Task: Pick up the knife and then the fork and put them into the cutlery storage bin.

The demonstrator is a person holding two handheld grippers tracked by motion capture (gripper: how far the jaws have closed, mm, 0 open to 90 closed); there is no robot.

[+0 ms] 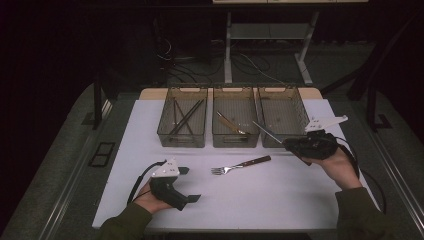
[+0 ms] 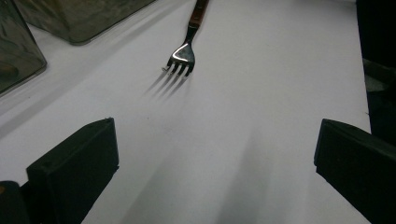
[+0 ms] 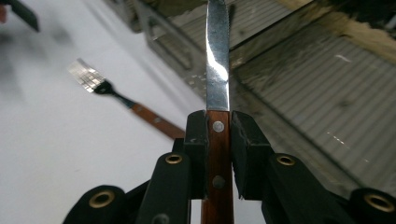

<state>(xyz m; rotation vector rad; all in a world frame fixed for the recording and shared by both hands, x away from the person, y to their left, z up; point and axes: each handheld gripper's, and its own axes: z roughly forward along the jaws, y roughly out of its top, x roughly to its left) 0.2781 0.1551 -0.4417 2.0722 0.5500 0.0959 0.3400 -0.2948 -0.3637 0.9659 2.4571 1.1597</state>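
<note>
Right gripper view: knife (image 3: 217, 70) over bin rim (image 3: 161, 35).

Three mesh bins are seen in a row across the upper middle of the high view: a left bin (image 1: 182, 123), a middle bin (image 1: 235, 123) and a right bin (image 1: 283, 117). Dark chopsticks (image 1: 186, 117) are held in the left bin, about four, though the exact count cannot be told. One pale utensil (image 1: 231, 123) is seen in the middle bin. One fork (image 1: 240, 165) is counted at the centre. One knife (image 3: 217, 70) is counted, clamped in the right gripper (image 3: 218, 128). Two grippers are counted, the left gripper (image 1: 186, 184) at lower left.
</note>
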